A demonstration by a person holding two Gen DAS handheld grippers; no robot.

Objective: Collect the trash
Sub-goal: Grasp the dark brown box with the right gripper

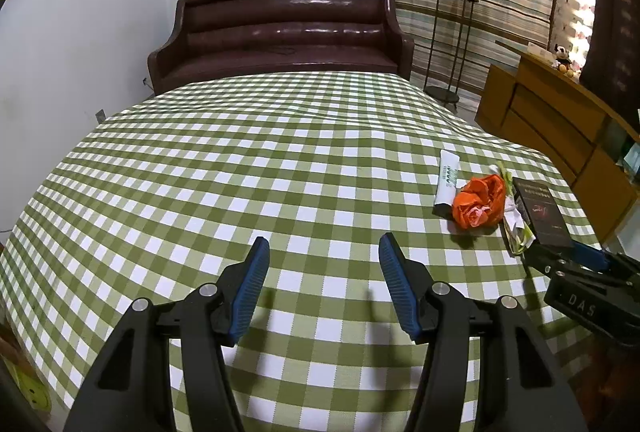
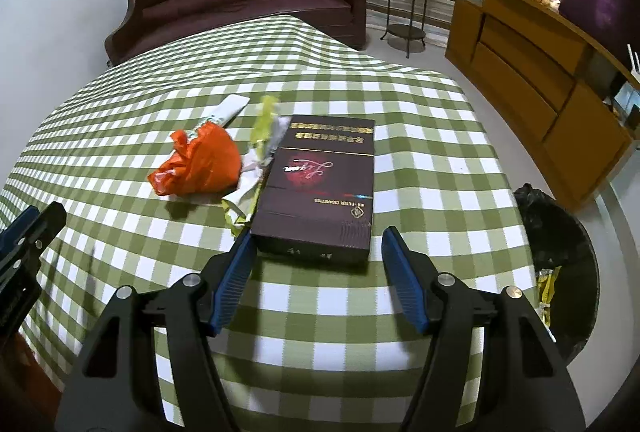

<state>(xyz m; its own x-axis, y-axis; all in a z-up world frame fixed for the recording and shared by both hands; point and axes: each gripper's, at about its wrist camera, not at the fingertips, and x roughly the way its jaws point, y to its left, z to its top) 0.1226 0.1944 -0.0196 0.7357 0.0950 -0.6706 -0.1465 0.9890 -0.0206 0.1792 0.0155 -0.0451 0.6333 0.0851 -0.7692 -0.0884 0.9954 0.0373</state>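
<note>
A dark cigarette carton (image 2: 320,183) lies flat on the green checked tablecloth (image 2: 360,103). Its near end sits between the blue fingertips of my right gripper (image 2: 318,236), which is open, its pads not pressing on the carton. Left of the carton lie a yellow-green wrapper (image 2: 262,135), a crumpled orange plastic bag (image 2: 200,163) and a white tube (image 2: 226,109). My left gripper (image 1: 324,244) hangs open over bare cloth with nothing between its fingers. The same trash shows to its right: the orange bag (image 1: 478,201), the tube (image 1: 448,179) and the carton (image 1: 540,207).
A bin lined with a black bag (image 2: 560,252) stands on the floor by the table's right edge. A brown leather sofa (image 1: 280,31) is behind the table, a wooden cabinet (image 2: 540,71) and a plant stand (image 1: 452,43) at the right.
</note>
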